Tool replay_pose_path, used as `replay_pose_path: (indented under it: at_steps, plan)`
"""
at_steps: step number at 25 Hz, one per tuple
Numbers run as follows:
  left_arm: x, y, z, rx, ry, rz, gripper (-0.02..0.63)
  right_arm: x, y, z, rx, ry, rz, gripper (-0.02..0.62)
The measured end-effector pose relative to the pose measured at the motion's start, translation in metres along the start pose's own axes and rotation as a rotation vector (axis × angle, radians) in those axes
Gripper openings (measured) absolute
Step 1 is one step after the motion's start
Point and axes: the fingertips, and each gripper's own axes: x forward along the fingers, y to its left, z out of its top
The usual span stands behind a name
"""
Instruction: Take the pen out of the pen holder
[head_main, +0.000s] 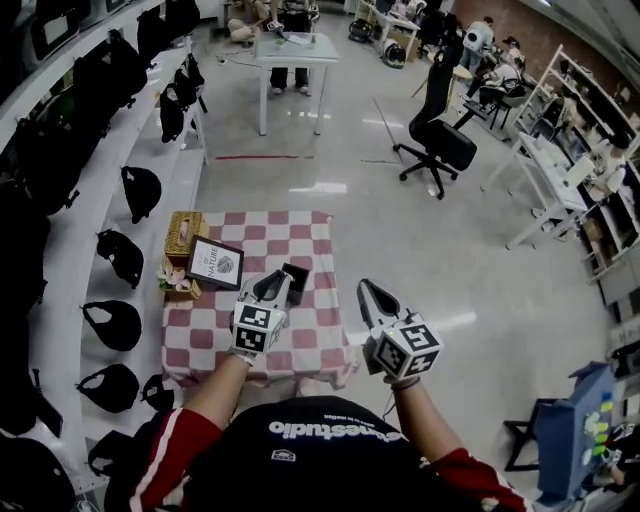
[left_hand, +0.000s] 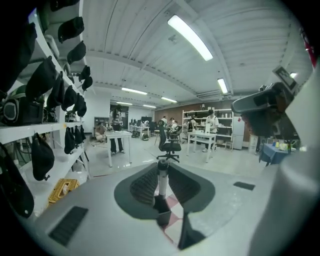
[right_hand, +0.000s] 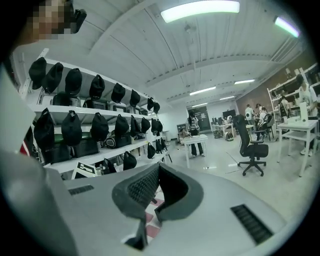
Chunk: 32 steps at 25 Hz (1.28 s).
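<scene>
In the left gripper view a white pen (left_hand: 161, 181) with a grey cap stands upright between the pads of my left gripper (left_hand: 161, 172), which is shut on it. The pen's lower end is just over the mouth of the black square pen holder (left_hand: 163, 211). In the head view the pen holder (head_main: 297, 281) stands on the red and white checked table (head_main: 300, 235), with the left gripper (head_main: 278, 282) right beside it. The right gripper (head_main: 367, 290) hovers past the table's right edge. Its jaws (right_hand: 158, 169) meet at the tips with nothing between them.
On the table's left side are a woven tissue box (head_main: 186, 232), a framed picture (head_main: 215, 263) and small flowers (head_main: 177, 283). Shelves with black bags (head_main: 120, 255) run along the left. A black office chair (head_main: 437, 140) and a white table (head_main: 295, 50) stand farther off.
</scene>
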Motion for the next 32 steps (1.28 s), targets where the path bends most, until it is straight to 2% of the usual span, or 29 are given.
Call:
replay_pose_path:
  at_steps: [4,12,25,32]
  plan:
    - [-0.025,-0.001,0.022,0.033,-0.022,-0.031,0.069,-0.010,0.012,0.014,0.000,-0.026,-0.015,0.003]
    - [-0.083,-0.001,0.043,0.010,-0.062,-0.057,0.069,-0.026,0.045,0.018,0.029,-0.035,-0.016,0.003]
    - [-0.180,0.002,0.066,0.038,-0.170,-0.026,0.069,-0.061,0.103,0.005,0.031,-0.056,-0.012,0.003]
    - [-0.220,0.009,0.079,0.056,-0.225,-0.008,0.069,-0.076,0.125,0.013,0.006,-0.098,-0.020,0.003]
